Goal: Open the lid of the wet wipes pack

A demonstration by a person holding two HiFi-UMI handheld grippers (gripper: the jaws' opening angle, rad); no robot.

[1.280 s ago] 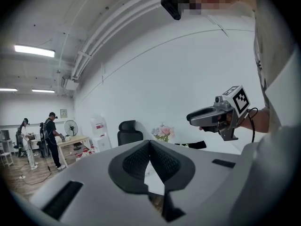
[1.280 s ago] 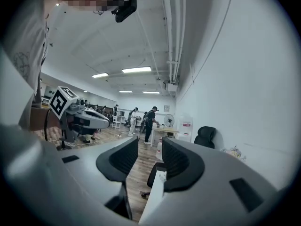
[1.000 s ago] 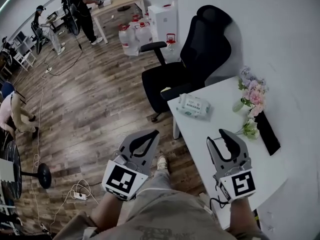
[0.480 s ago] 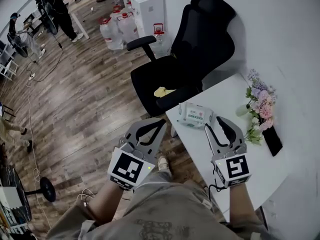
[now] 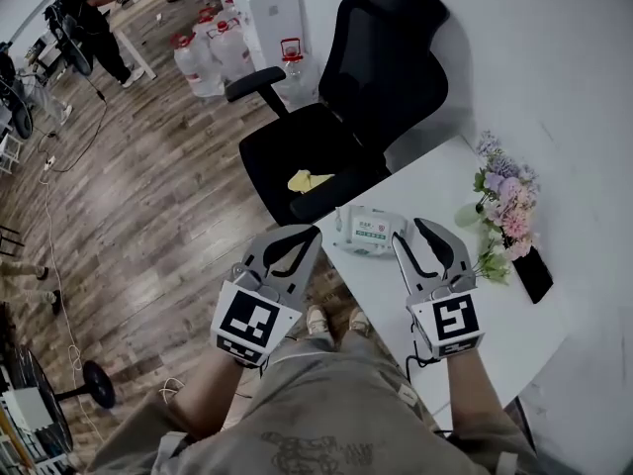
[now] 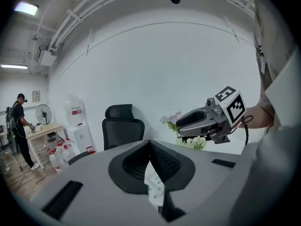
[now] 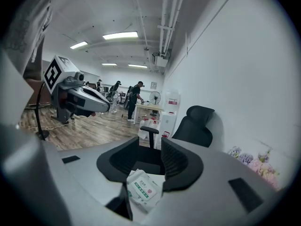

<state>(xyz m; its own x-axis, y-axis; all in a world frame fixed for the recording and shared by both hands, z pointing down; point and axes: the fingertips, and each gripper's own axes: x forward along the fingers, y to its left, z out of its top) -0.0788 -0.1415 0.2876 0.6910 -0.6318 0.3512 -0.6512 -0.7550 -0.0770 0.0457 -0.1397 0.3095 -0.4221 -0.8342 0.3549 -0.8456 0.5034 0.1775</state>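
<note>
Soft white wet wipes pack with green label [image 5: 368,232] lies on white counter [image 5: 504,315], near edge. Right tool [image 5: 412,232] wide, closing, pack just ahead, not pinched. Left tool [image 5: 303,237] closed, empty. Danger: bump could slide light pack off edge.

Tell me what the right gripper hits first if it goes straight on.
Most likely the wipes pack on the table. It shows just ahead in the gap of the right gripper's closing jaws, not yet touched. Depth is hard to judge.
</note>
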